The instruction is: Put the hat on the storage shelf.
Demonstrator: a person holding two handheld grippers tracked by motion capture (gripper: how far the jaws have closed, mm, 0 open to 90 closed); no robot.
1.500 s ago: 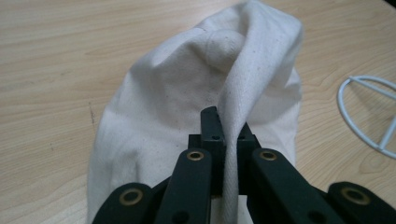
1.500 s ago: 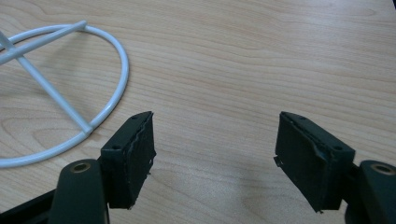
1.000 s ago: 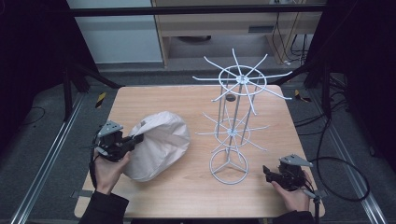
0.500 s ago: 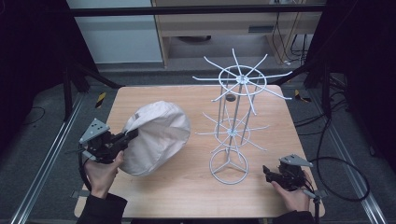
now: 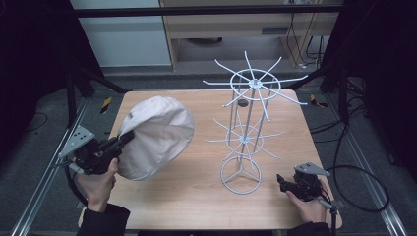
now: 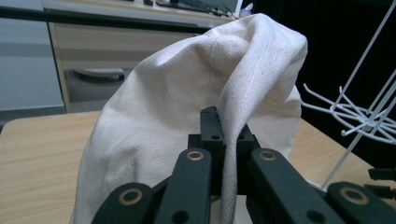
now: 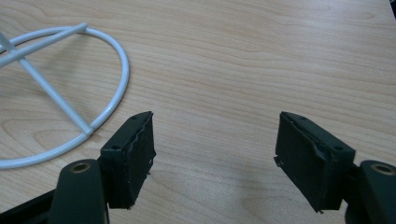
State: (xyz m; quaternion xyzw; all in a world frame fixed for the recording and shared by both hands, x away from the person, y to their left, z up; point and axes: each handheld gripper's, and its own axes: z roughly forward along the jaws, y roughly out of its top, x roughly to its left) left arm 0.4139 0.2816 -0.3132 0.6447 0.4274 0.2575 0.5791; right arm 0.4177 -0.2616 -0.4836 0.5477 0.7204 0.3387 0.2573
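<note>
1. High view, bottom edge: two hands entering, left gripper (image 5: 123,142) at lower left, right gripper (image 5: 281,181) at lower right, both over the wooden table (image 5: 196,196).
2. Left gripper view, bottom of frame: black jaws pinched together on a seam fold of the cream cloth hat (image 6: 187,102); fabric rising from between the jaws up to the upper middle of the frame, draping down on both sides.
3. Right gripper view, bottom of frame: jaws spread wide, nothing between them but bare wood grain; white ring base (image 7: 112,60) of the wire rack at upper left, apart from the near jaw.
4. High view, left of centre: hat (image 5: 157,135) ballooned into a rounded dome, held at its lower left edge by the left gripper, lower edge close over the table; touching or not, cannot tell.
5. High view, centre right: white wire rack (image 5: 248,123) upright on its ring base, lower tier of spokes at mid-height, wider tier of spokes on top; hat well apart from it, right gripper just to the right of its base.
6. High view, top of frame: wooden cabinet (image 5: 226,24) beyond the table's far edge, cables (image 5: 305,44) hanging at upper right.
</note>
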